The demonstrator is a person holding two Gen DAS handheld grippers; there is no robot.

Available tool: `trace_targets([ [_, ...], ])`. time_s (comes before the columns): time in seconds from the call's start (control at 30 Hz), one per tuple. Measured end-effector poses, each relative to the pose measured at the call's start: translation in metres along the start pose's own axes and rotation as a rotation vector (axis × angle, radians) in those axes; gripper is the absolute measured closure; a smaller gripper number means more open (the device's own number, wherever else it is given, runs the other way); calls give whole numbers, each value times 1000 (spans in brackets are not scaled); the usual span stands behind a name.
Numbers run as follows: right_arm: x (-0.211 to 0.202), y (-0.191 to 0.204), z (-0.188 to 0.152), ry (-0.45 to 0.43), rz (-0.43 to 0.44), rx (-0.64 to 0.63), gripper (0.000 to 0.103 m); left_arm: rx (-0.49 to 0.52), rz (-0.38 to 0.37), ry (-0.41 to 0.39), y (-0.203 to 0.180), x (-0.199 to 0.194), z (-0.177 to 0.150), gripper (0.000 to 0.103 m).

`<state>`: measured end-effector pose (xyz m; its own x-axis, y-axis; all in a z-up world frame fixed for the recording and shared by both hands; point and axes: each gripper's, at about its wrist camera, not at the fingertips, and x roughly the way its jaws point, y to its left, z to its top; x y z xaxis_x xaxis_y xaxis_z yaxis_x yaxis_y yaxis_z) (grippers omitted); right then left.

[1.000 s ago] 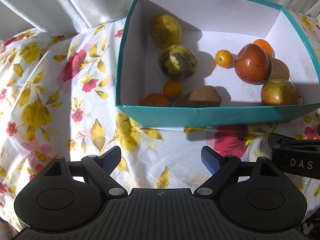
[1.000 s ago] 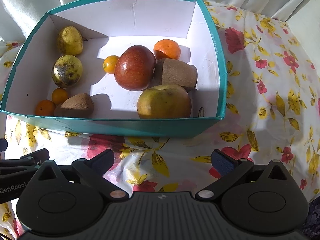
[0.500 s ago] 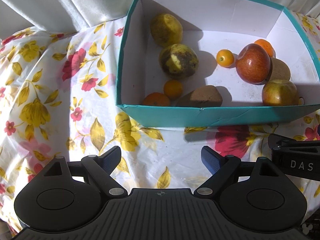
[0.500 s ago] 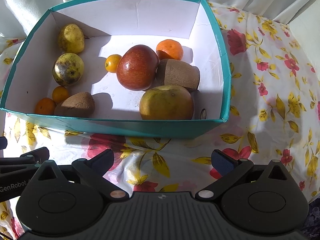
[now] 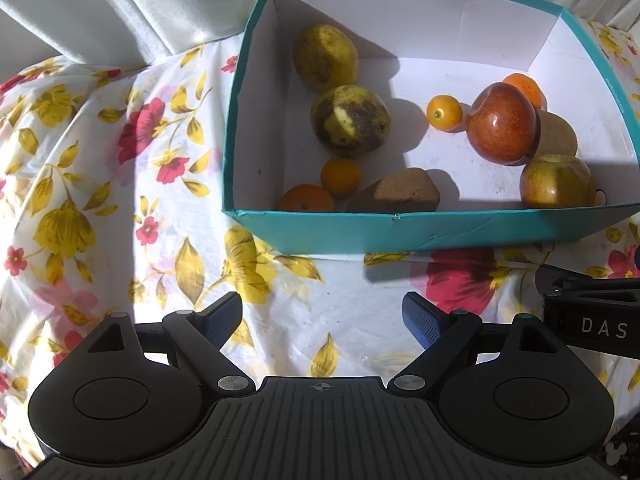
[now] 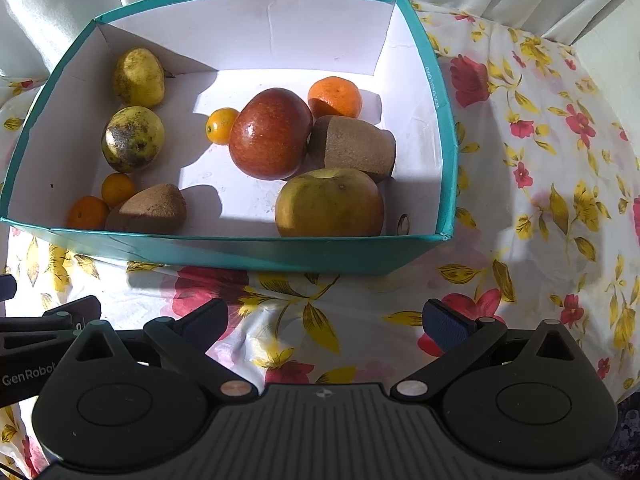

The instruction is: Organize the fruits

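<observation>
A teal box (image 5: 400,232) (image 6: 240,252) with a white inside holds several fruits: a red apple (image 5: 502,128) (image 6: 270,134), a green-yellow apple (image 5: 554,180) (image 6: 330,204), two spotted yellow fruits (image 5: 350,120) (image 6: 132,138), two brown kiwis (image 5: 400,192) (image 6: 352,148), and small oranges (image 5: 444,113) (image 6: 335,96). My left gripper (image 5: 322,316) is open and empty over the cloth in front of the box. My right gripper (image 6: 326,320) is open and empty, also in front of the box.
The box stands on a white cloth (image 5: 100,200) (image 6: 540,200) with red and yellow flowers. White curtain folds (image 5: 140,8) hang behind it. The other gripper shows at the right edge of the left wrist view (image 5: 592,316) and the left edge of the right wrist view (image 6: 36,336).
Both views have shifted slightly, with the box drifting a little right and down in the right wrist view. Both grippers stay open and the fruits have not moved.
</observation>
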<state>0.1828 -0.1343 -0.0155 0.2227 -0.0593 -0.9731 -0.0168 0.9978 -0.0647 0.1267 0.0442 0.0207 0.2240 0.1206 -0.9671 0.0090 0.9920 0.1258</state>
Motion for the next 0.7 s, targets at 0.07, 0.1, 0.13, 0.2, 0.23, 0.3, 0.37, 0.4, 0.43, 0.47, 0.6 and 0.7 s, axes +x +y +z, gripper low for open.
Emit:
trace_targets([
  [0.07,0,0,0,0,1,1,0,0,-1,0,0,0,0,12],
  [0.1,0,0,0,1,0,1,0,1,-1,-1,0,0,0,12],
  [0.13,0,0,0,1,0,2,0,3,-1,-1,0,0,0,12],
  [0.2,0,0,0,1,-1,2,0,3,-2,-1,-1,0,0,12],
  [0.23,0,-1,0,1,-2,2,0,4,-4,-1,0,0,0,12],
  [0.3,-1,0,0,-1,-4,3,0,4,-4,0,0,0,0,12],
  [0.37,-1,0,-1,-3,-5,1,0,4,-4,0,0,0,0,12],
  [0.4,-2,1,-1,-4,-5,0,0,5,-4,0,0,0,0,12],
  [0.43,-2,1,-1,-5,-5,0,0,4,-5,0,0,0,0,12],
  [0.47,-2,1,-1,-5,-5,-1,0,4,-5,0,0,0,0,12],
  [0.6,-2,1,-1,-2,-5,3,0,8,-4,0,0,0,0,12],
  [0.7,-2,2,-1,-3,-6,1,0,8,-5,-1,0,0,0,12],
])
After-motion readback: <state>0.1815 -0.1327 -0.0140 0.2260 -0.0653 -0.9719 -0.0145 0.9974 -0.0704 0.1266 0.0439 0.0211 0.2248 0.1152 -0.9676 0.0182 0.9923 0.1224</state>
